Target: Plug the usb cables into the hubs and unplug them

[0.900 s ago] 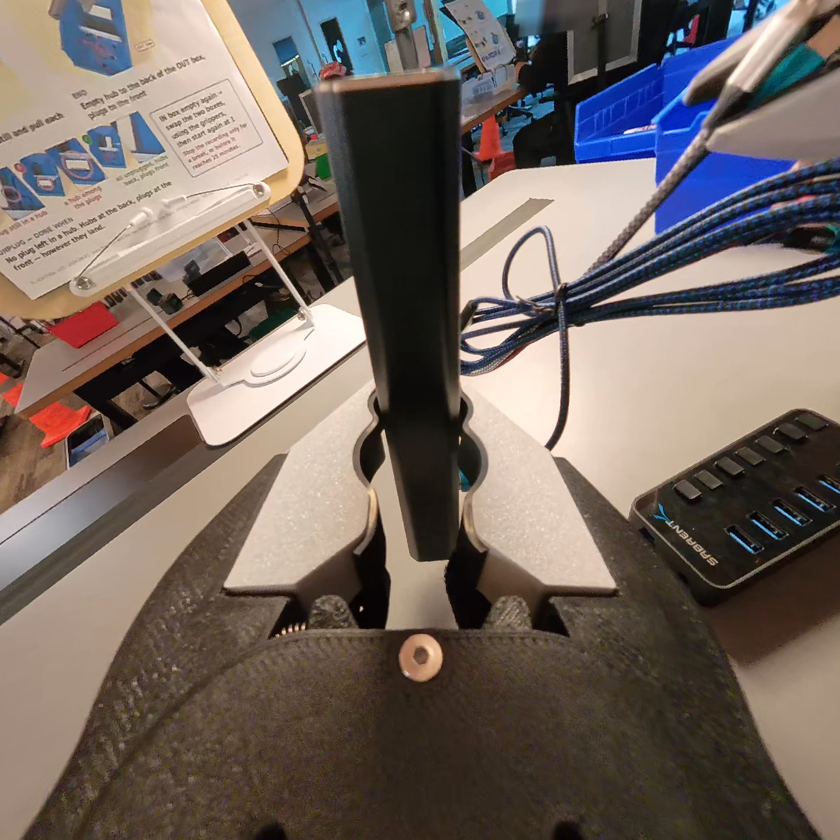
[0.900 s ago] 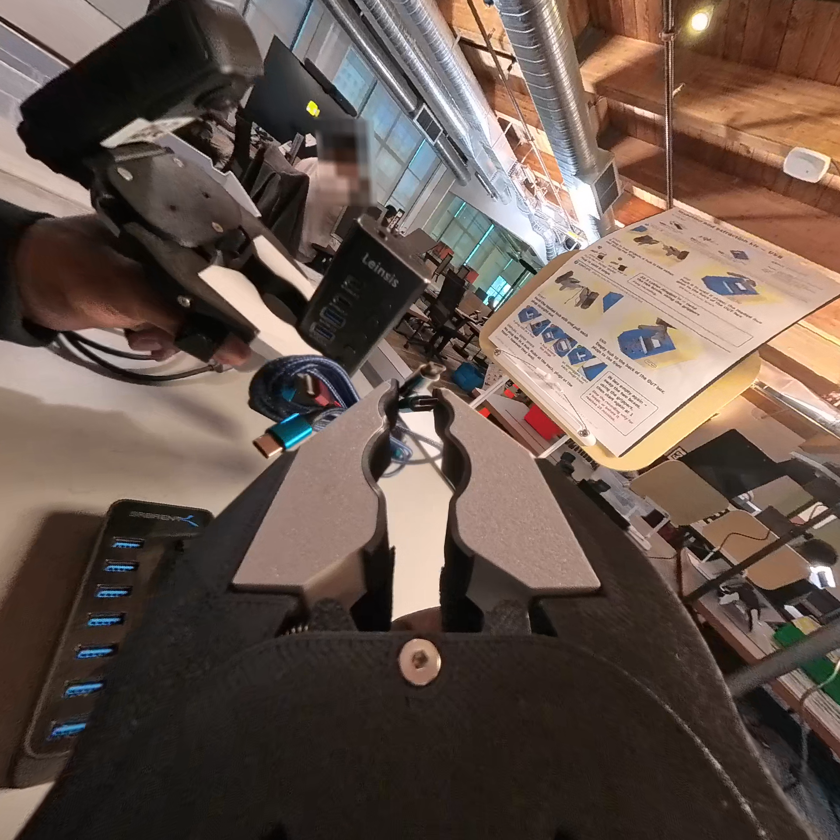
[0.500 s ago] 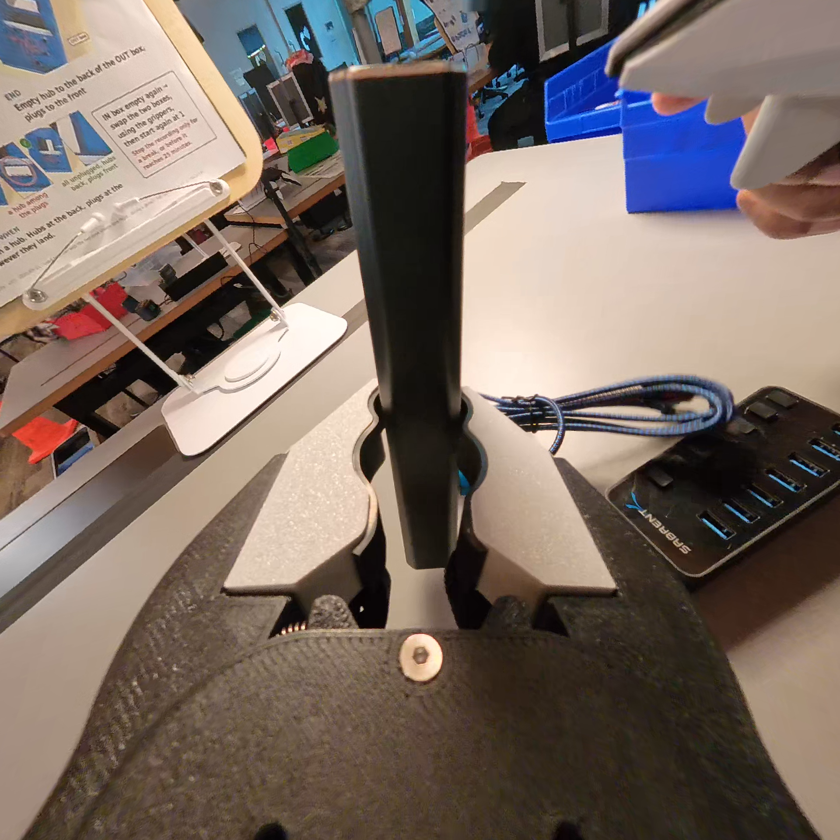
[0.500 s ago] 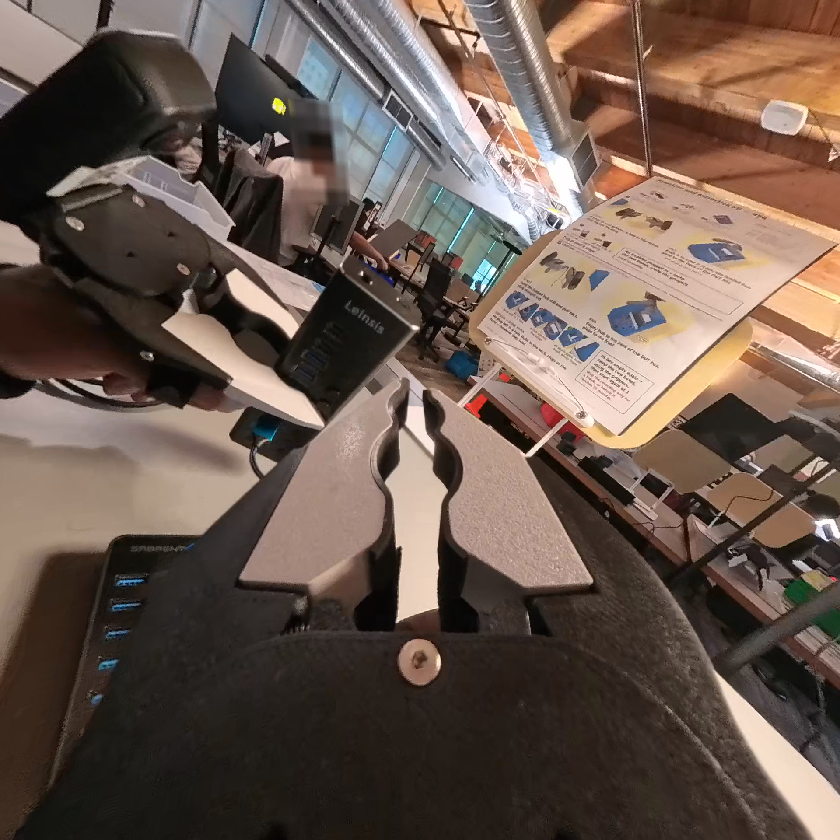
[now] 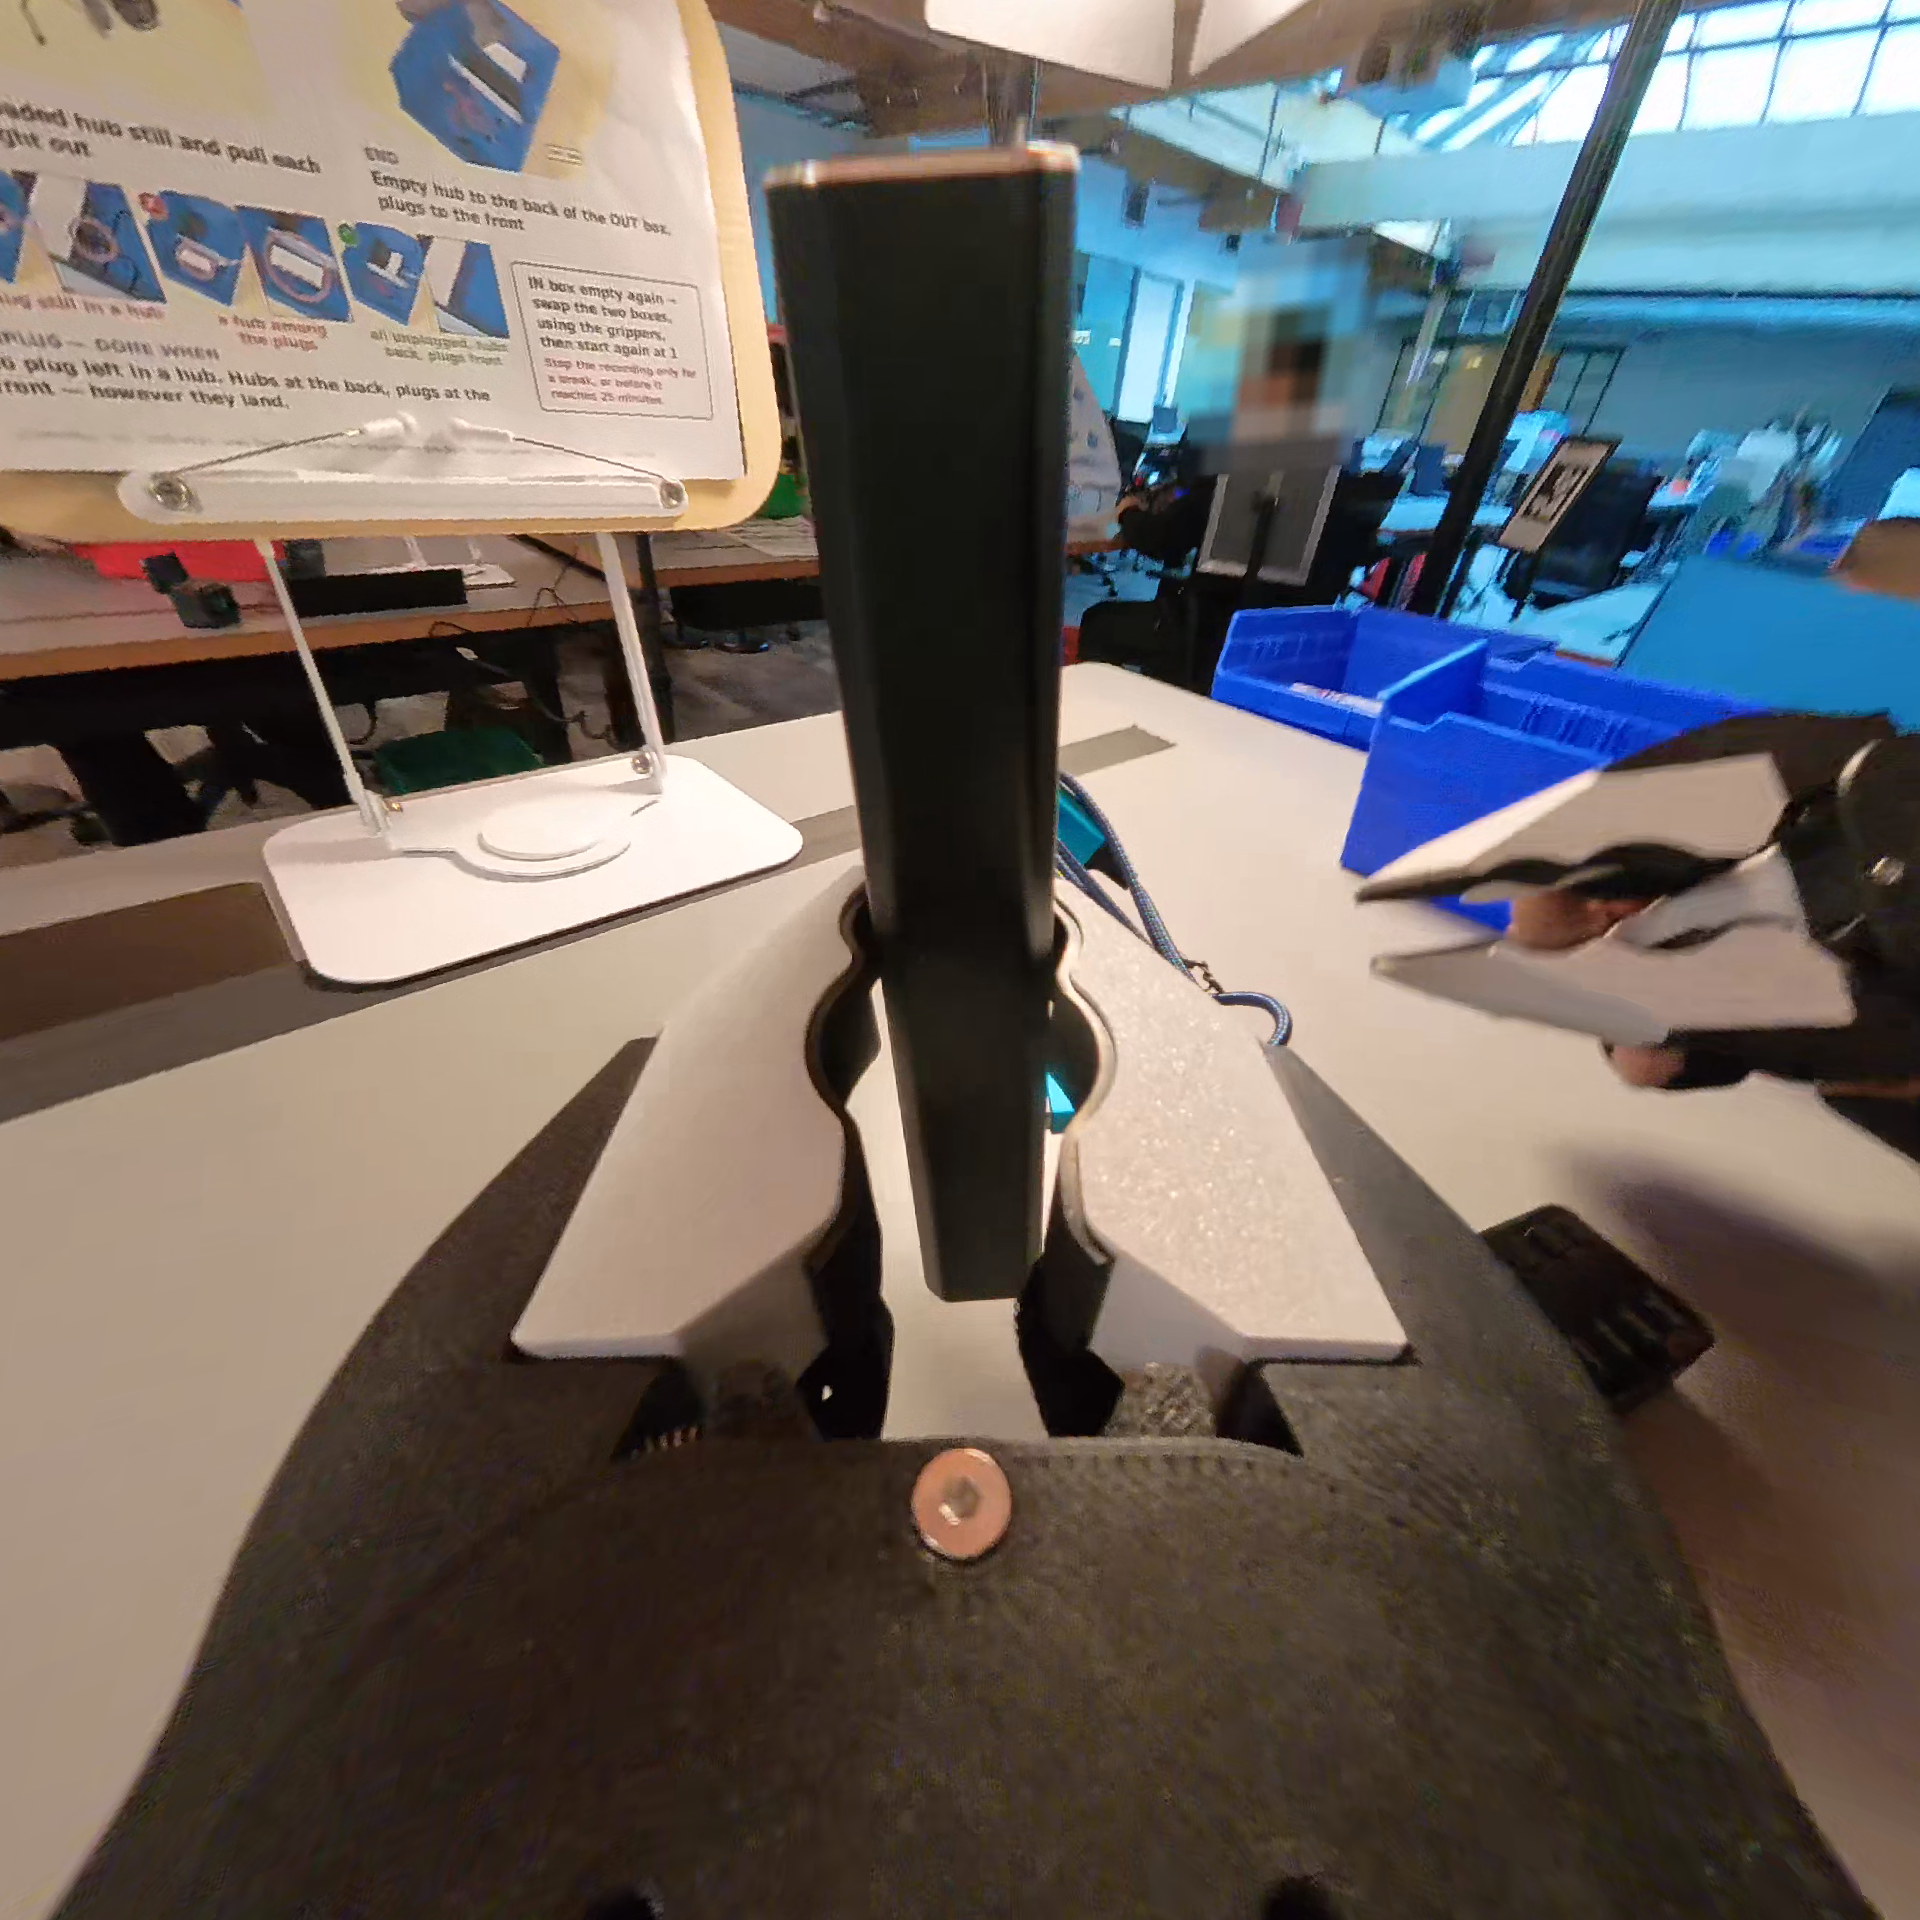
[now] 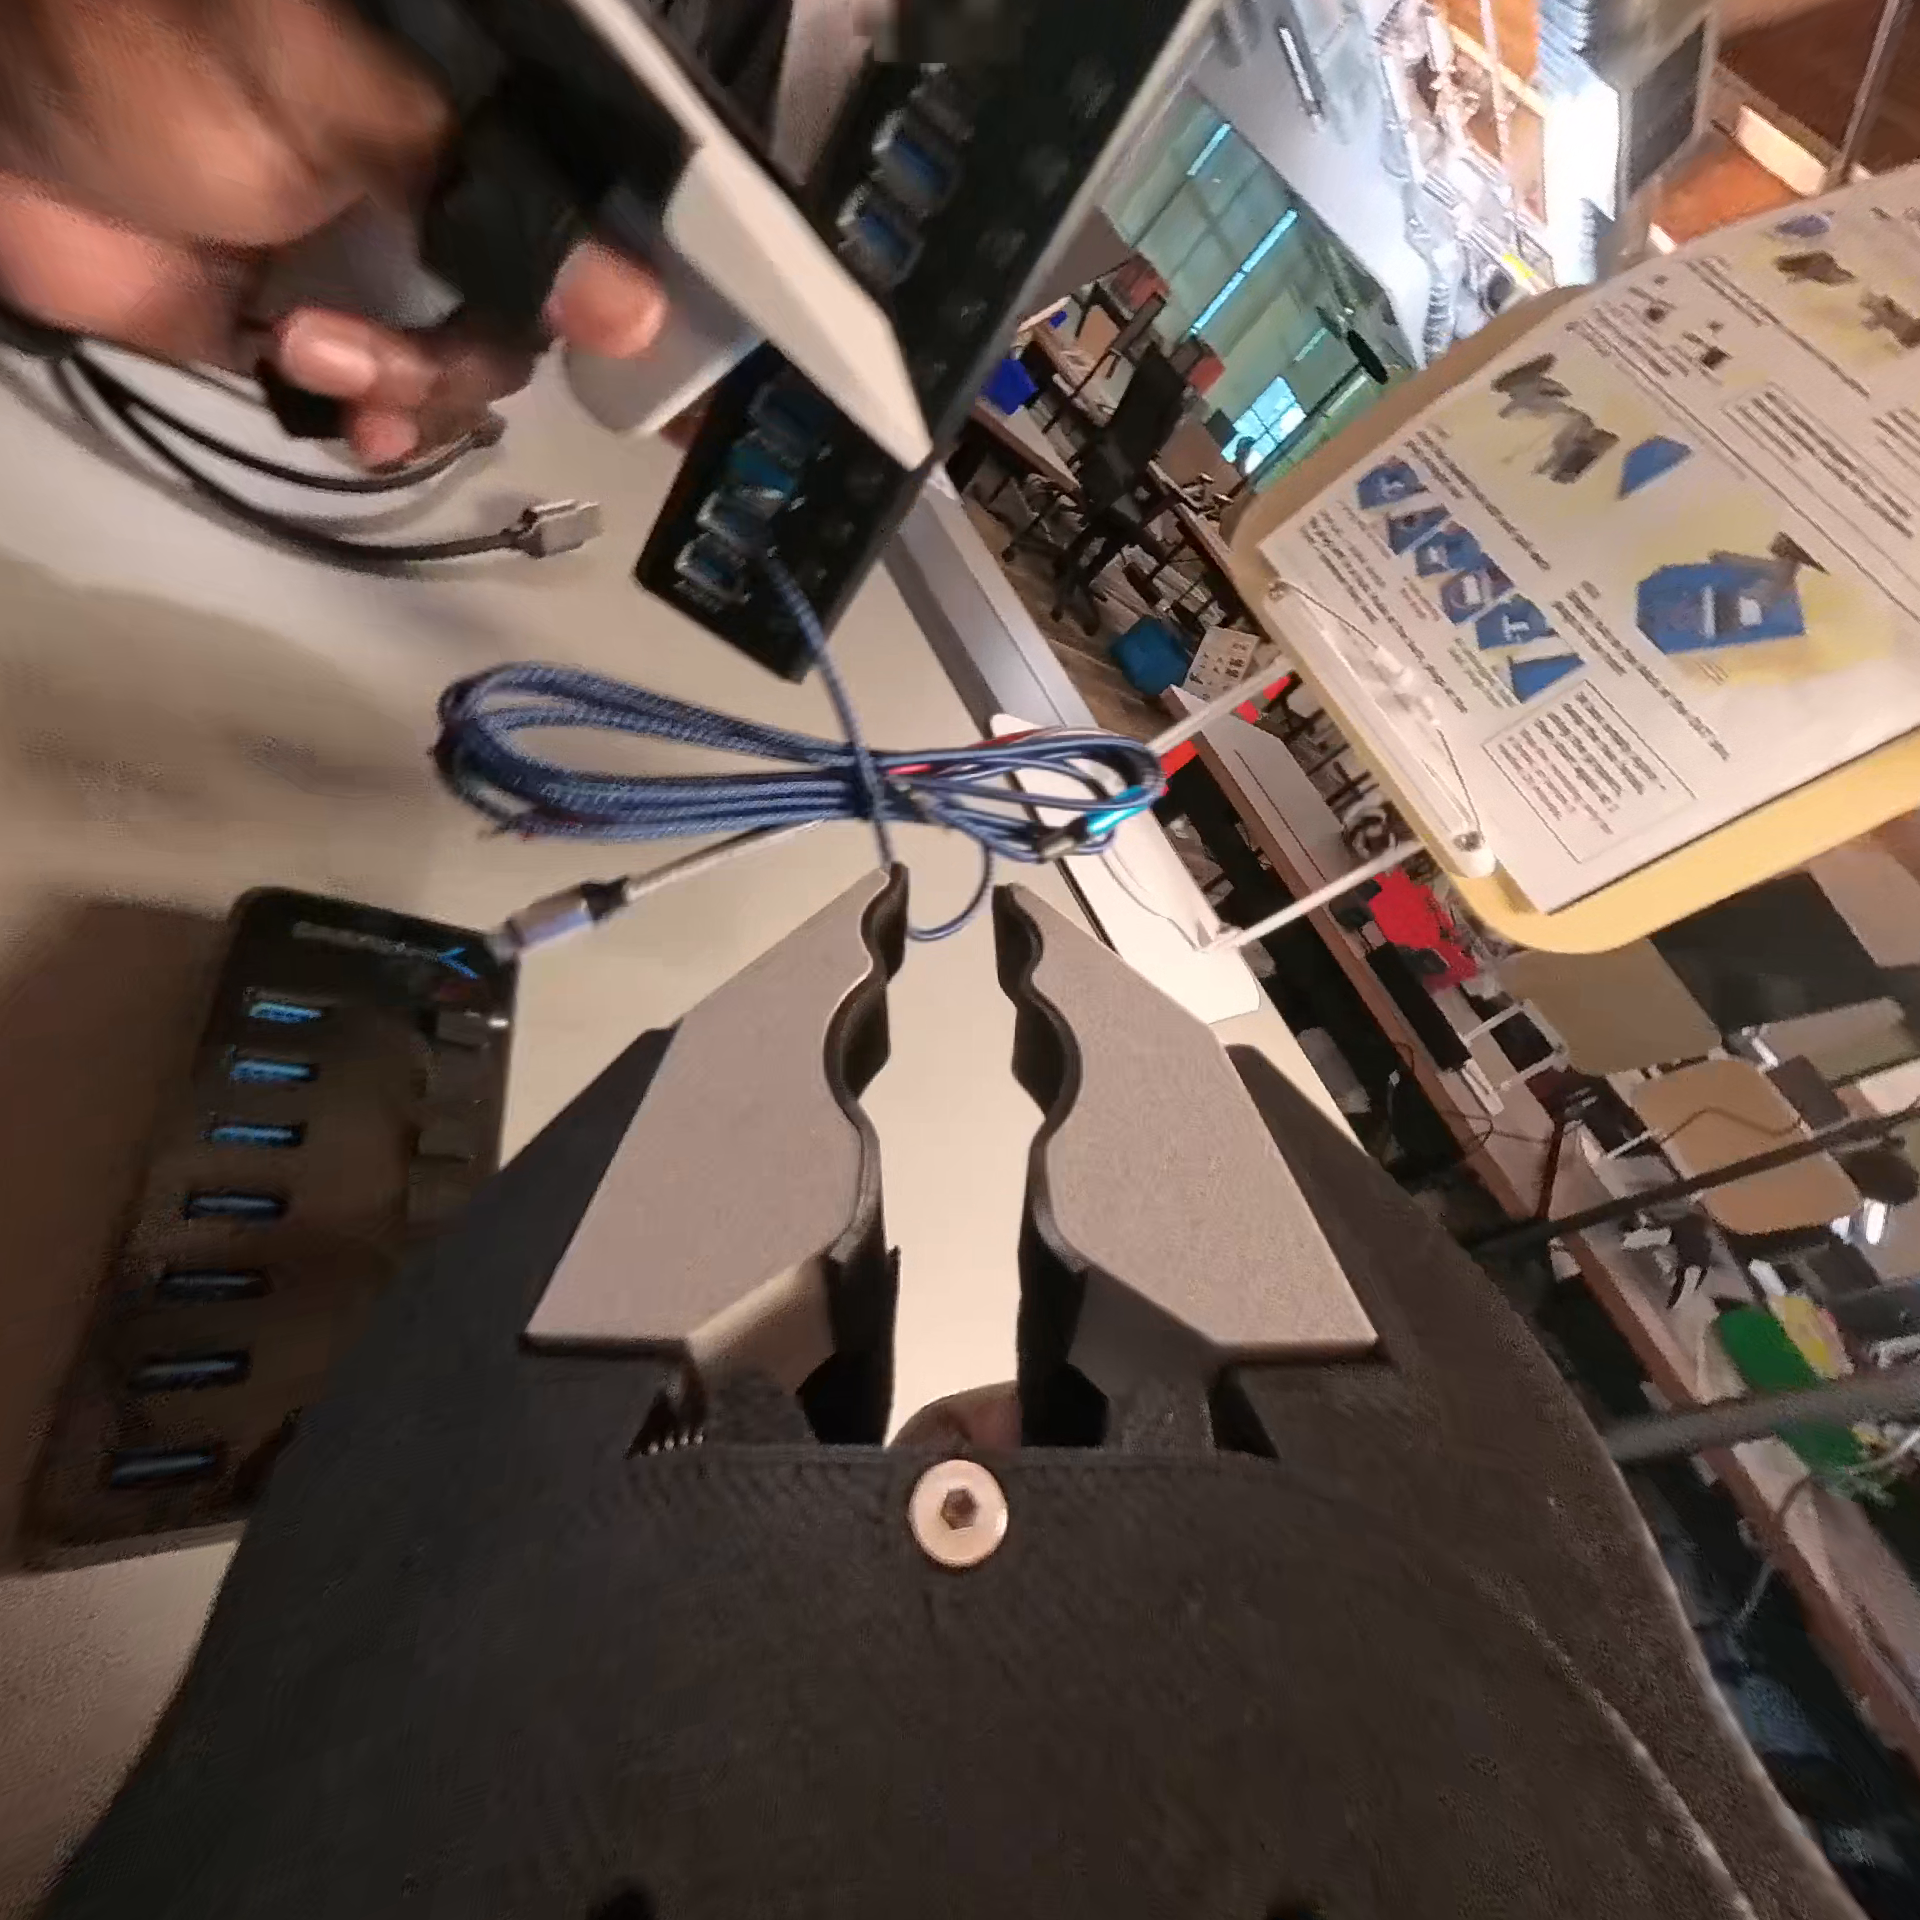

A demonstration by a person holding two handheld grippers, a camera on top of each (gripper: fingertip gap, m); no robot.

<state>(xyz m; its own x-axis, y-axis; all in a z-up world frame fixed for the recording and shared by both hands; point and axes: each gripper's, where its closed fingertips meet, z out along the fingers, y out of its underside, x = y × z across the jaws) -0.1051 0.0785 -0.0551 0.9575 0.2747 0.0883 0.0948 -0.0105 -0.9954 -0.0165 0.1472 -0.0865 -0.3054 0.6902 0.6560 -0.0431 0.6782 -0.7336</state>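
My left gripper (image 5: pixel 961 935) is shut on a tall black USB hub (image 5: pixel 935 623) and holds it upright above the table. In the right wrist view the held hub (image 6: pixel 831 499) is at the upper left. A blue braided cable (image 6: pixel 727 758) runs from one of its ports and hangs as a tied bundle. My right gripper (image 6: pixel 948 896) is open and empty, its tips just below the bundle. It also shows in the left wrist view (image 5: pixel 1371 930), to the right of the hub. A flat black hub (image 6: pixel 260 1195) with several blue ports lies on the table at the left.
A grey cable with a silver plug (image 6: pixel 561 920) lies at the flat hub's end, and a dark cable with a plug (image 6: pixel 551 525) lies farther back. An instruction sheet on a white stand (image 5: pixel 520 883) stands at the table's far edge. Blue bins (image 5: pixel 1455 727) sit at the back right. Spacing between my two grippers at the tips: around 12 cm.
My left gripper has lifted the hub, and the blue cable bundle now hangs from it. My right gripper has opened wider and come closer under the bundle.
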